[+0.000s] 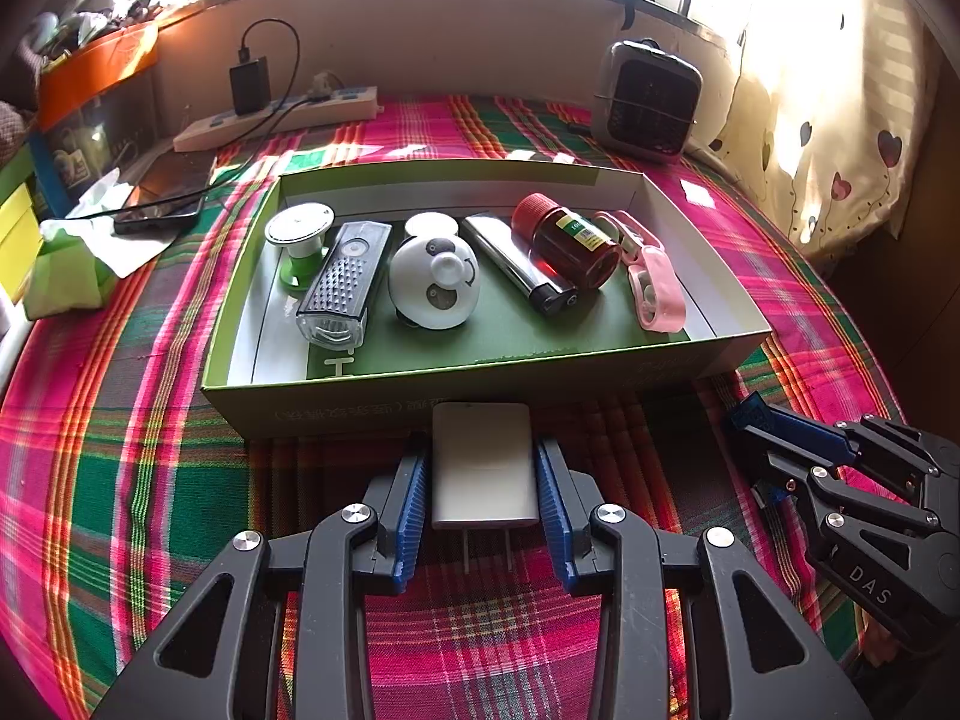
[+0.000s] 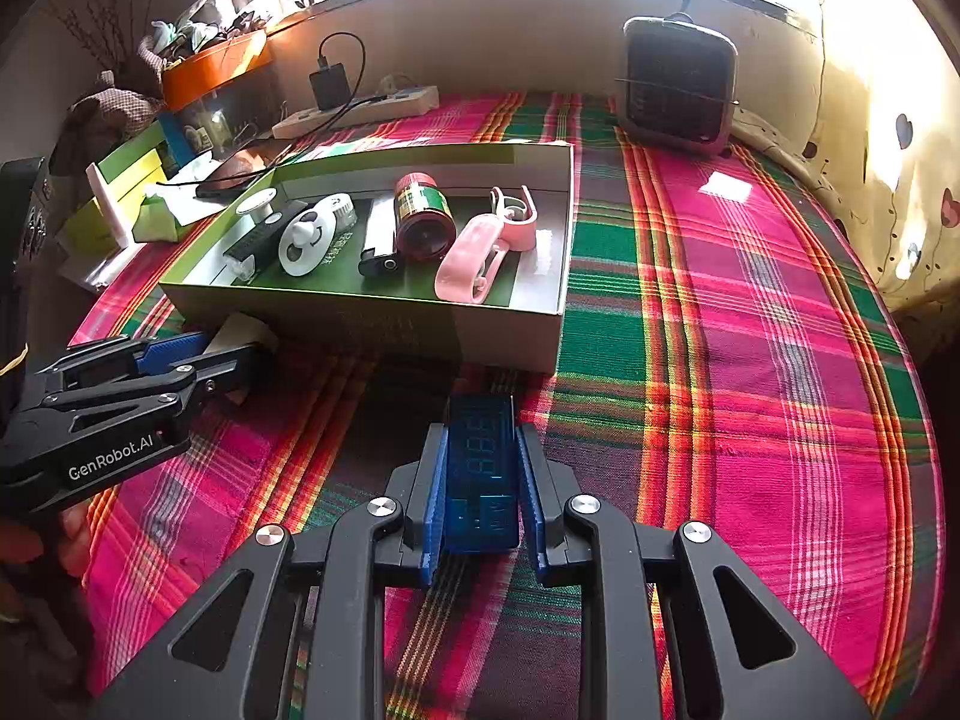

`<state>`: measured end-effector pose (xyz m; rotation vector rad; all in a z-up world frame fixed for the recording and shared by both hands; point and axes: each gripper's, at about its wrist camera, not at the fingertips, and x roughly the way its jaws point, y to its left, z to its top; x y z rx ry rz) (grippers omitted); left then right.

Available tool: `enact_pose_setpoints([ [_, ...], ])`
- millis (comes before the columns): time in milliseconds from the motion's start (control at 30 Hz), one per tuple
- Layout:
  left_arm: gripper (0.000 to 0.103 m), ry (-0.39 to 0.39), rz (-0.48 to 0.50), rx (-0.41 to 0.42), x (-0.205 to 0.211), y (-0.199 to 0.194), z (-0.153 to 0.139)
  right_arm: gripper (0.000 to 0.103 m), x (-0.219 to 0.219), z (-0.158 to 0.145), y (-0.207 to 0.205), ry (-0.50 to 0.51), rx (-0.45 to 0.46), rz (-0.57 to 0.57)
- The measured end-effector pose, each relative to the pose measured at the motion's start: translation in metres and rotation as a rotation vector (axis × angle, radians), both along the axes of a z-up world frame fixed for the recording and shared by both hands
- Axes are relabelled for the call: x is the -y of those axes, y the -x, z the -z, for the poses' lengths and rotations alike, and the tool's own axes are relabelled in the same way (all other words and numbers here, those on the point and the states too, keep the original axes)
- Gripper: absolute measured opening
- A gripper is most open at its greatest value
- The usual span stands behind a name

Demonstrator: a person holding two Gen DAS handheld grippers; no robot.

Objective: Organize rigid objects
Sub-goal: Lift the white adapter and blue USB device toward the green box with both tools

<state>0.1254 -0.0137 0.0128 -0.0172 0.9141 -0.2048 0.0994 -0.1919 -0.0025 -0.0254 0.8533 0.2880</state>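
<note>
My left gripper (image 1: 482, 462) is shut on a white plug adapter (image 1: 483, 468), its two prongs pointing back toward me, just in front of the green box's near wall (image 1: 480, 384). My right gripper (image 2: 480, 474) is shut on a translucent blue device with a digit display (image 2: 483, 468), above the plaid cloth. The box holds a green-based round stand (image 1: 298, 237), a bike light (image 1: 345, 285), a panda-faced round gadget (image 1: 433, 282), a silver and black lighter (image 1: 519, 264), a red-capped brown bottle (image 1: 570, 240) and a pink clip fan (image 1: 651, 282). The right gripper (image 1: 780, 450) shows at the right edge of the left wrist view.
A plaid cloth (image 2: 750, 360) covers the surface, with room to the right of the box. At the back stand a small heater (image 1: 651, 102) and a power strip with a black charger (image 1: 282, 114). A phone (image 1: 162, 198), tissues and coloured boxes crowd the left. A curtain hangs at right.
</note>
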Motion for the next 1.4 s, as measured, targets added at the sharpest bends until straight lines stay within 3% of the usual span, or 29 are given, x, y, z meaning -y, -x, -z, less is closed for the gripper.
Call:
enact_pose_setpoints([
  [933,0.033,0.019,0.007,-0.001,0.001,0.003,-0.002,0.023,0.002,-0.002,0.000,-0.007,0.008,0.016],
  [1400,0.033,0.036,0.017,0.036,-0.002,0.011,-0.017,0.023,0.001,-0.011,0.007,-0.011,0.036,0.021],
])
